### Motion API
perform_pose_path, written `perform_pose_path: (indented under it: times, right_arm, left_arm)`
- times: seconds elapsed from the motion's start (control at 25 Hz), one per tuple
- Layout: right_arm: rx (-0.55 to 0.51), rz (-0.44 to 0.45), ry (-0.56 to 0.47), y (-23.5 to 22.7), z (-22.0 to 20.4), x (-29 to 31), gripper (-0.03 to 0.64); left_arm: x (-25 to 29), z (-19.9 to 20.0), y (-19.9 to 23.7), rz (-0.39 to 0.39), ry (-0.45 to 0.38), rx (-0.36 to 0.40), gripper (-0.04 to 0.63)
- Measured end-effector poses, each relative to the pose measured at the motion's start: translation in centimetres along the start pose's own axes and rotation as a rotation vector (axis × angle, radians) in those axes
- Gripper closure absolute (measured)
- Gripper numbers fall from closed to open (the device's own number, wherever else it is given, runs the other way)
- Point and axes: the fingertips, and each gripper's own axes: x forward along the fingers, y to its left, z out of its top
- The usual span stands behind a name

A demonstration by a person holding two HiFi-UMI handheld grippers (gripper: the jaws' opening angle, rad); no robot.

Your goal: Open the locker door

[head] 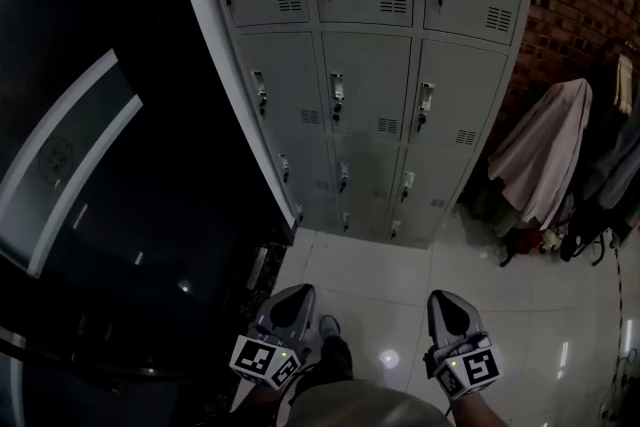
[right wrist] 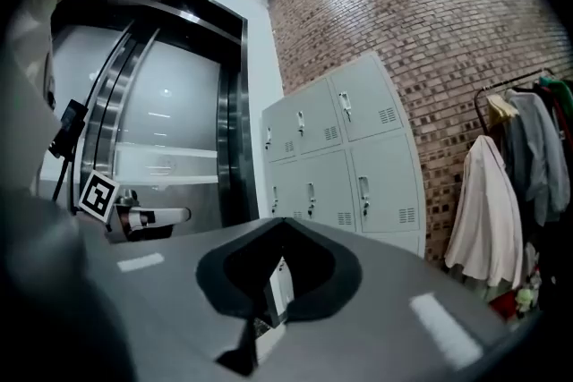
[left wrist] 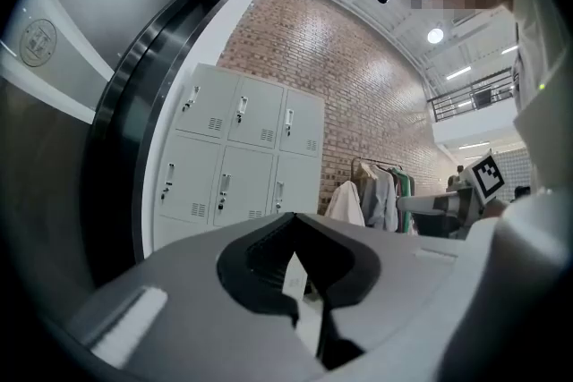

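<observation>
We find every locker door [head: 365,70] shut; the task has not begun. The lockers stand well ahead of us. The left gripper [head: 293,295] and right gripper [head: 446,299] hang low over the floor [head: 385,280], jaws pressed together, empty. Approach, handle [head: 337,87] grasp and pull remain.

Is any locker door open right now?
No, in the head view all the locker doors sit flush with the frame, none swung out.
</observation>
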Motion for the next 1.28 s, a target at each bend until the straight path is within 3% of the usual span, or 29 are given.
perform_pose_path:
  times: [0.16, 0.28, 0.44, 0.6, 0.68, 0.96, 1.16, 1.28]
  right_arm:
    - [-0.012, 0.014, -0.051, -2.0, 0.0, 8.0, 0.615]
    - [-0.015, 0.032, 0.018, -3.3, -1.0, 14.7, 0.615]
    - [-0.002, 0.046, 0.012, -4.0, -2.6, 22.3, 0.615]
    - [0.001, 0.049, 0.112, -3.3, -4.8, 27.9, 0.614]
    - [-0.006, 0.053, 0.102, -3.3, -5.6, 30.4, 0.573]
    - [-0.077, 0.082, 0.062, -6.9, -11.2, 40.2, 0.455]
    - [-0.052, 0.074, 0.145, -10.9, -15.9, 48.4, 0.371]
    - [-0.044, 0.064, 0.18, -13.3, -18.1, 53.6, 0.351]
  left_arm:
    - [5.2, 0.4, 6.0, 0.006, -0.016, 0.021, 0.563]
    - [9.5, -0.1, 10.7, 0.001, -0.004, 0.027, 0.563]
    - [12.6, -1.3, 16.4, -0.003, 0.017, 0.032, 0.563]
    - [14.7, -2.4, 21.8, 0.012, 0.024, 0.043, 0.563]
    - [15.8, -3.4, 23.8, 0.016, 0.029, 0.041, 0.563]
    - [18.6, -5.9, 26.1, -0.013, 0.014, 0.016, 0.563]
    - [18.4, -7.3, 26.8, 0.007, 0.024, -0.019, 0.563]
    - [17.3, -7.6, 28.2, 0.056, 0.033, -0.022, 0.563]
